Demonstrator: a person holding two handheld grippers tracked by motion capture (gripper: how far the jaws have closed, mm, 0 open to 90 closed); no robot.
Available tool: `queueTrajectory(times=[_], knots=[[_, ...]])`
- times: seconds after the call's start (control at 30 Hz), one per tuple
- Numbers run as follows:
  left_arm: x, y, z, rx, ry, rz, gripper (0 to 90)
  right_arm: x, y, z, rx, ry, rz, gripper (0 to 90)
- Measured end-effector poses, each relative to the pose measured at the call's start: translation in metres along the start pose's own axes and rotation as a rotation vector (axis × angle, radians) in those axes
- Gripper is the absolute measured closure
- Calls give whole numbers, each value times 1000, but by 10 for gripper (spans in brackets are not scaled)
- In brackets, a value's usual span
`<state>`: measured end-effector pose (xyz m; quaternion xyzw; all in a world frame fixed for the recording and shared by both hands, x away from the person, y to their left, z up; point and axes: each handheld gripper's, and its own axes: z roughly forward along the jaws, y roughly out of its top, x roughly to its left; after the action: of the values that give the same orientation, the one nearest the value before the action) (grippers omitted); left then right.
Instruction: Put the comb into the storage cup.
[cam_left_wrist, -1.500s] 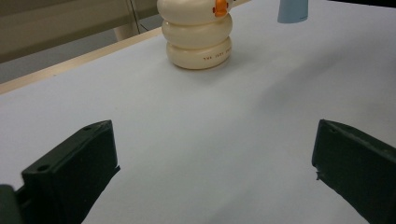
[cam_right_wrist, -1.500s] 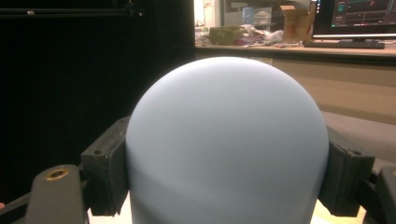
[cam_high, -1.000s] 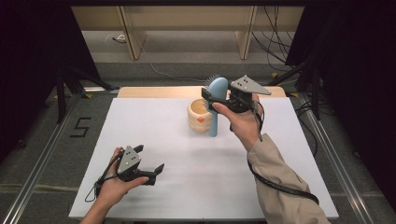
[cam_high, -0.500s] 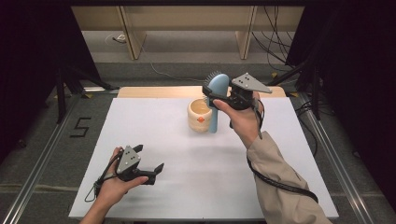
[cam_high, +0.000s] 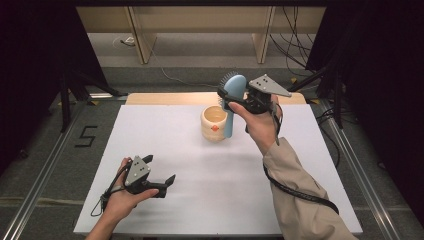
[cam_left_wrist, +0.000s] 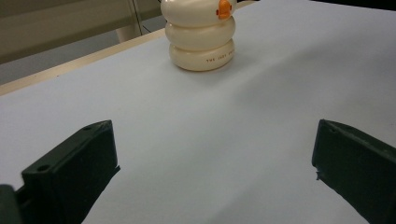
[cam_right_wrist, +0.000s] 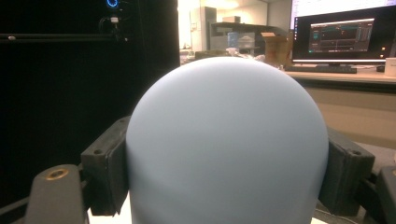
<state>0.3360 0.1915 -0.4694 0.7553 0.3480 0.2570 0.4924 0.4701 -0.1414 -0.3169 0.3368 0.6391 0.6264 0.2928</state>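
Table (cam_high: 165, 200) covered in a plain white sheet is sitting under my high camera, its pale wooden edge showing at the far side; grey floor, a metal rail and a painted numeral five (cam_high: 86, 136) are lying to its left, wooden furniture legs and loose cables beyond it, dark curtains closing in both sides. Through the right gripper view I am also seeing a lit monitor (cam_right_wrist: 343, 36) on a desk in the background.

I am holding my left gripper (cam_high: 167, 182) low over the near left part of the sheet, its black jaws standing wide apart with nothing between them; the left gripper view is showing only bare white surface in the gap.

I am keeping my right gripper (cam_high: 231, 96) raised above the far middle of the table, its jaws clamped on either side of the rounded head of a light blue plastic hairbrush (cam_high: 232, 102). The brush is hanging roughly upright, dark bristles facing away to the left, its handle pointing down just beside a cream ceramic cup shaped like stacked rings (cam_high: 214, 123). In the right gripper view the smooth blue back of the brush head is bulging between the two black pads (cam_right_wrist: 106, 168). The cup is standing upright on the sheet, a small orange mark on its side, well apart from my left gripper.
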Motion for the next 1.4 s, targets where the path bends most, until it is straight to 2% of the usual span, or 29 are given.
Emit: queueTrajectory(times=[0.53,1.4], knots=[[0,0,0,-3,0,-1,0,-2,8,9,-19,-8,-4,204],[0,0,-1,-4,1,-2,0,-9,9,20,-28,-34,6,204]])
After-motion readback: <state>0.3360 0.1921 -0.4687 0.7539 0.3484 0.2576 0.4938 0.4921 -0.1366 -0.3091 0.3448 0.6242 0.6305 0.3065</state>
